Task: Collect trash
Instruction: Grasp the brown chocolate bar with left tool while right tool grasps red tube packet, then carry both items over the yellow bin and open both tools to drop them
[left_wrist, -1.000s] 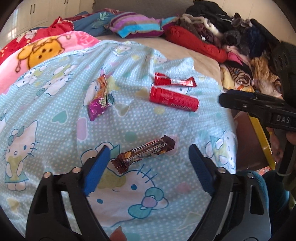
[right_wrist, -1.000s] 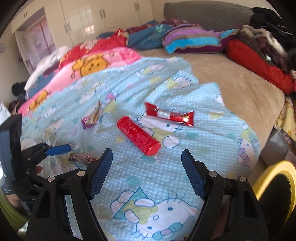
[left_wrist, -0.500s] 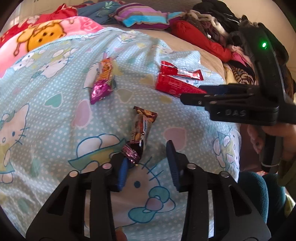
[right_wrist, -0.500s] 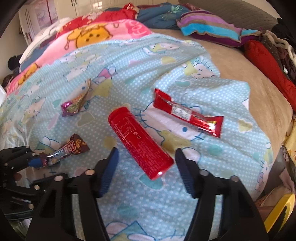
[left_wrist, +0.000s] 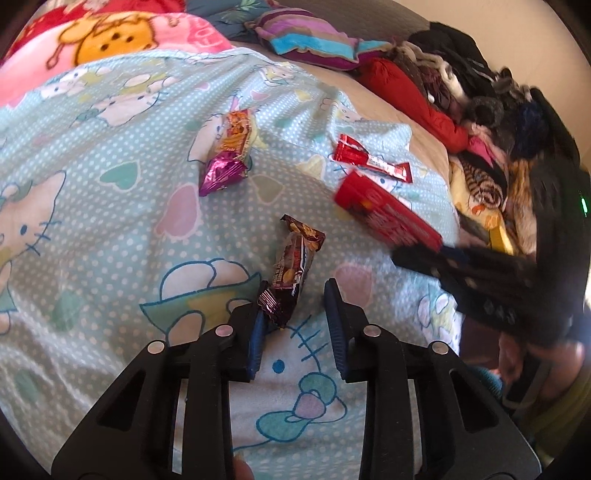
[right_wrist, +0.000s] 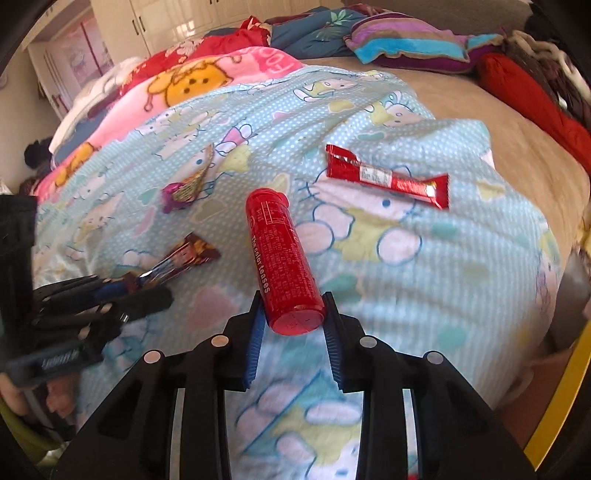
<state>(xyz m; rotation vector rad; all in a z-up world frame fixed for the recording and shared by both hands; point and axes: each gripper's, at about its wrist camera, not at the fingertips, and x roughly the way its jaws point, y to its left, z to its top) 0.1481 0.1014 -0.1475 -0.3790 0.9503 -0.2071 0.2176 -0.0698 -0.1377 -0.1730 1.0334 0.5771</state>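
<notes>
Both tools tilt steeply down over the bed, whose light blue dotted cotton sheet (left_wrist: 110, 229) carries cartoon cats and hearts.

The left tool (left_wrist: 295, 325) has its jaws narrowing: the left blue ribbed pad touches the crimped near end of the dark brown foil snack-bar wrapper (left_wrist: 293, 269), while the right pad stands clear of it, so nothing is clamped. The wrapper is long, glossy and crinkled, and points away from the tool.

The right tool (right_wrist: 293, 328) is also narrowing its jaws, and both ribbed pads sit against the base end of the smooth red plastic cylindrical tube (right_wrist: 280, 258), which bears white print along its side and stretches away up the sheet.

Beyond the tube, to its right, lies a flat shiny red foil wrapper (right_wrist: 388, 179) with a white label (its ends crimped). Left of the tube, farther off, lies a crumpled purple and orange foil snack bag (right_wrist: 186, 188). The brown wrapper lies near the tube's left side.
</notes>
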